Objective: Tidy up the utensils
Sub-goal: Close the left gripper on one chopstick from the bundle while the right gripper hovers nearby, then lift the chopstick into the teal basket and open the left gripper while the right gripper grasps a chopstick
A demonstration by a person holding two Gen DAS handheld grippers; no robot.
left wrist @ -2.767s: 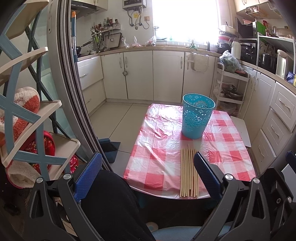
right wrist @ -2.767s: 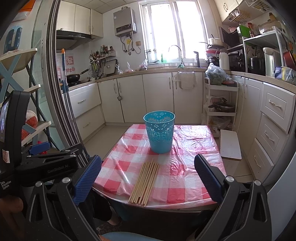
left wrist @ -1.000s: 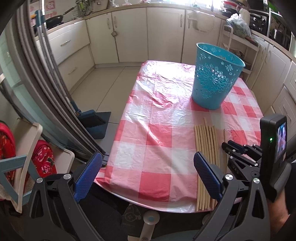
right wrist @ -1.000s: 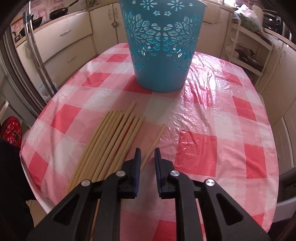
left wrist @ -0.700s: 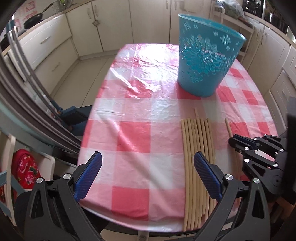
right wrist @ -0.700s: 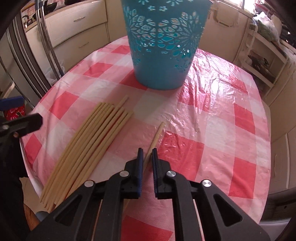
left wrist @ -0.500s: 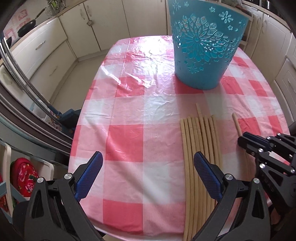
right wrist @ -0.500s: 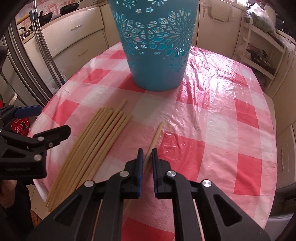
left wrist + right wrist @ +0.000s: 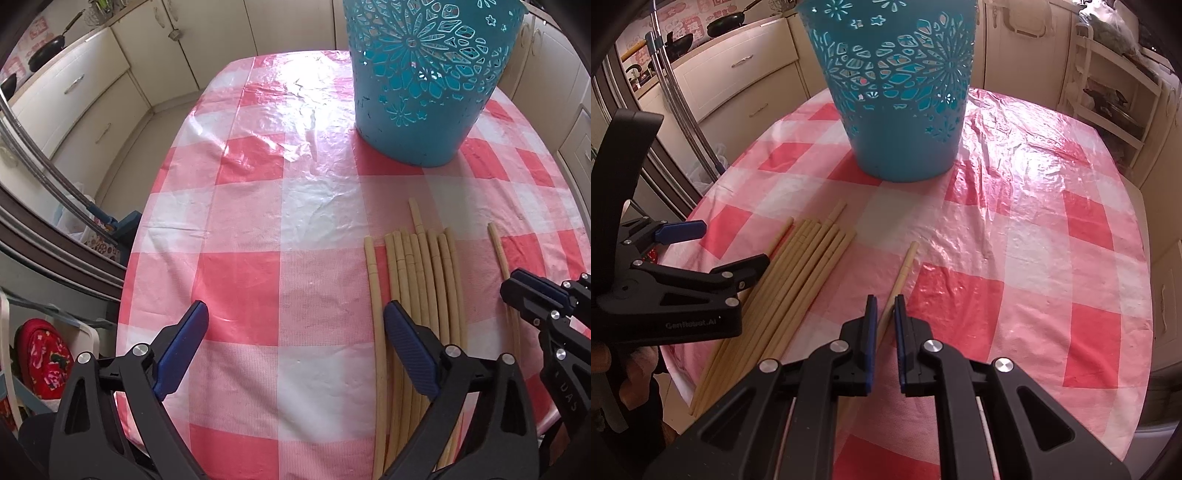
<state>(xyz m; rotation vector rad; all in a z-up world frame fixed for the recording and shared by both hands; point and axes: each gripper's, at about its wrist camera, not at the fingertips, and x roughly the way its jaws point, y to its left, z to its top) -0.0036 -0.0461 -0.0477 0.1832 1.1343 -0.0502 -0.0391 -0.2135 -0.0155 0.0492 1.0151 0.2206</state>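
Note:
Several bamboo chopsticks point(image 9: 417, 295) lie side by side on the red-and-white checked tablecloth point(image 9: 258, 206); they also show in the right wrist view point(image 9: 798, 266). One chopstick point(image 9: 901, 273) lies apart to their right. My right gripper point(image 9: 884, 306) is nearly closed around this single chopstick, which lies between its blue pads; it also shows in the left wrist view point(image 9: 524, 291). My left gripper point(image 9: 295, 325) is open and empty, low over the table, its right finger above the bundle. A teal cut-out basket point(image 9: 897, 92) stands upright behind the chopsticks.
The table's near edge point(image 9: 332, 469) is close below both grippers. Cream kitchen cabinets point(image 9: 92, 85) line the far walls. A metal door frame point(image 9: 44, 206) and a rack with a red item point(image 9: 40, 358) stand left of the table.
My left gripper has come down and forward over the table beside the bundle. My right gripper has closed in from open onto the single chopstick and stayed there.

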